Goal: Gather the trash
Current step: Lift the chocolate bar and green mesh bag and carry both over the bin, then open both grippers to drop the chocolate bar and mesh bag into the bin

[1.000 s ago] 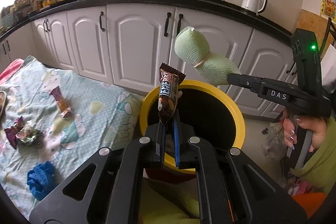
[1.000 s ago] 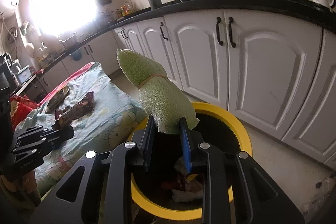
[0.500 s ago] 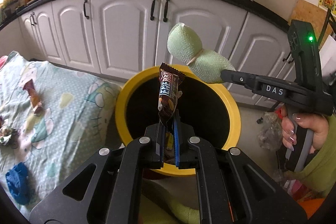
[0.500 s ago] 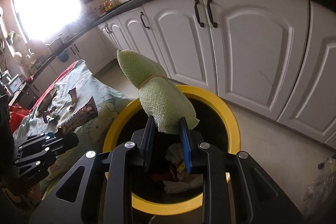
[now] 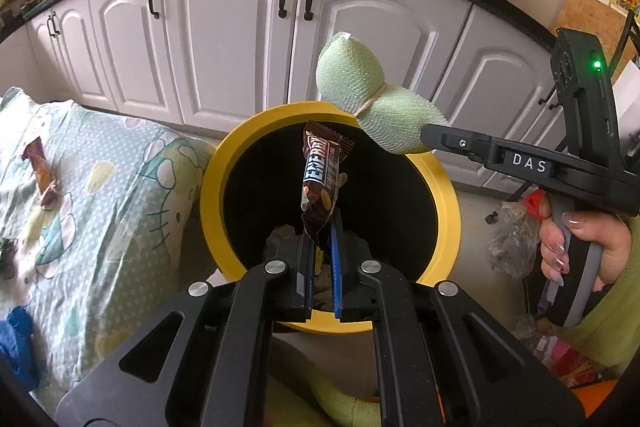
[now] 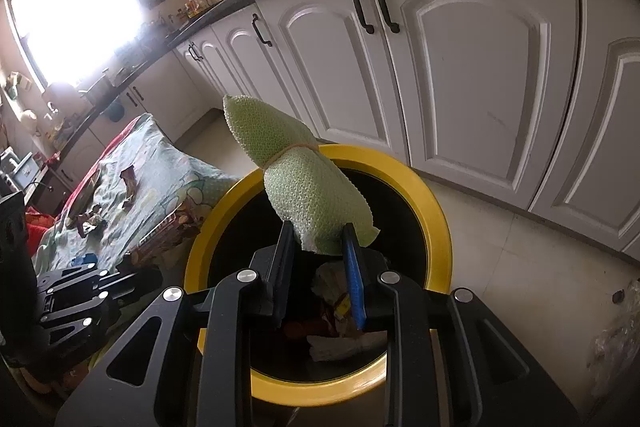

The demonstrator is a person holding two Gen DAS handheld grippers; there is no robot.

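My left gripper (image 5: 320, 231) is shut on a brown snack-bar wrapper (image 5: 322, 179) and holds it upright over the open yellow-rimmed bin (image 5: 208, 187). My right gripper (image 6: 318, 243) is shut on a green foam net bundle (image 6: 300, 175) tied with a rubber band, held above the same bin (image 6: 436, 227). The right gripper also shows in the left wrist view (image 5: 436, 137), with the bundle (image 5: 360, 95) over the bin's far rim. Trash lies inside the bin (image 6: 340, 327).
A table with a patterned cloth (image 5: 100, 187) stands left of the bin, with a wrapper (image 5: 42, 171) and a blue scrap (image 5: 16, 343) on it. White cabinets (image 5: 240, 47) stand behind. A crumpled clear bag (image 5: 512, 239) lies on the floor at right.
Both grippers have moved further over the bin, which now sits centred below them. Both still hold their items.
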